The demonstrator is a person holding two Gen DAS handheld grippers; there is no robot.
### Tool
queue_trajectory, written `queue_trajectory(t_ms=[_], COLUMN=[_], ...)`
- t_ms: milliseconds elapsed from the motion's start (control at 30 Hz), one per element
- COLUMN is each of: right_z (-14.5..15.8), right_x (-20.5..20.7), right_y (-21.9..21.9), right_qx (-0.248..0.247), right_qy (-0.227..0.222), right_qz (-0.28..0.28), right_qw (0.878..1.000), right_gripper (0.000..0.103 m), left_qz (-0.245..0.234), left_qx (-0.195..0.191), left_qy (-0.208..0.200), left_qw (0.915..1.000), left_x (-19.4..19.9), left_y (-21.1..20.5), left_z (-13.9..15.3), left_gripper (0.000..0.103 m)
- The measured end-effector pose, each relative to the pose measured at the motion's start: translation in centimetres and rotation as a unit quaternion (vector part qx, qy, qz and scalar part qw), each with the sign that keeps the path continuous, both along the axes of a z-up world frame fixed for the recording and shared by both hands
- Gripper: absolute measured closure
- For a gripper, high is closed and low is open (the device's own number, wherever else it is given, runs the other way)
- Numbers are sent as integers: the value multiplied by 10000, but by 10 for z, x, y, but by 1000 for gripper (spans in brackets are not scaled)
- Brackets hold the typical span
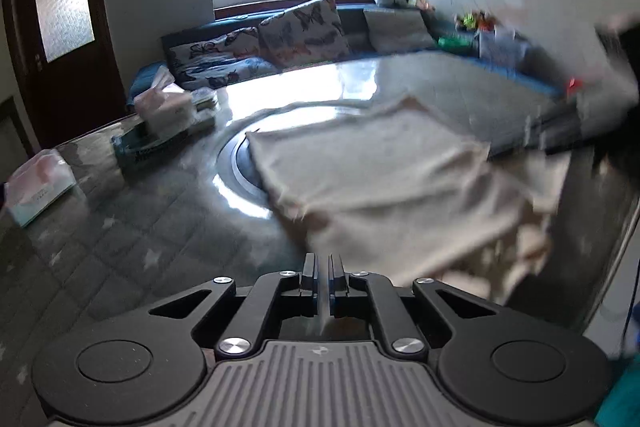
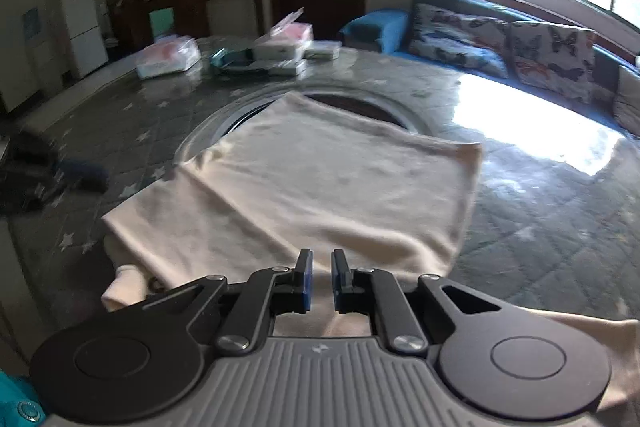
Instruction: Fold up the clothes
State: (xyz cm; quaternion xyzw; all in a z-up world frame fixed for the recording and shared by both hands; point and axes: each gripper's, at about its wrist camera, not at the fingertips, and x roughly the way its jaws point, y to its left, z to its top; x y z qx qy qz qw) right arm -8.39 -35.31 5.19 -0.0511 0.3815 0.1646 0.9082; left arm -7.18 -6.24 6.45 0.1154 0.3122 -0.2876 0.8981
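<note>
The left gripper point(image 1: 323, 281) is nearly closed, the right gripper point(image 2: 321, 279) narrowly parted — neither visibly pinching cloth. The cream garment point(image 2: 320, 187) overhangs the tabletop point(image 2: 540, 227) edge — a careless tug could drag it off.

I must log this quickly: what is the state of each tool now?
Left tool: closed; holding anything cannot be told.
Right tool: slightly open over the cream garment, not gripping.

Motion-smeared clutter point(image 1: 476, 23) beyond the cream garment's point(image 1: 380, 187) blurred right edge.

Cream garment point(image 2: 320, 187) lies folded flat on the table.
</note>
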Motion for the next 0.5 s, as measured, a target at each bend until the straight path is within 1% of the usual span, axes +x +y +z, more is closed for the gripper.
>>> queue_trajectory(t_ms=[100,200,300,333,400,500], right_z=[-10,-17,-22,-23,-24,-19], right_x=[2,1,-4,-6,-10,-16], right_y=[10,14,11,9,5,2], right_qx=[25,11,-75,-101,-154,-228], right_qy=[106,203,292,317,359,298], right_qz=[160,241,262,261,259,258], right_qw=[9998,9995,9992,9991,9989,9990], right_gripper=[93,92,90,88,88,87], left_qz=[-69,110,378,427,437,486], left_qx=[-111,-66,56,82,52,19], left_qy=[59,188,296,284,254,192], left_qw=[9999,9997,9988,9986,9987,9986], left_x=[17,38,52,54,53,49], left_y=[-20,-35,-37,-36,-31,-28], left_z=[-3,-17,-33,-37,-38,-34], left_gripper=[96,96,96,95,94,86])
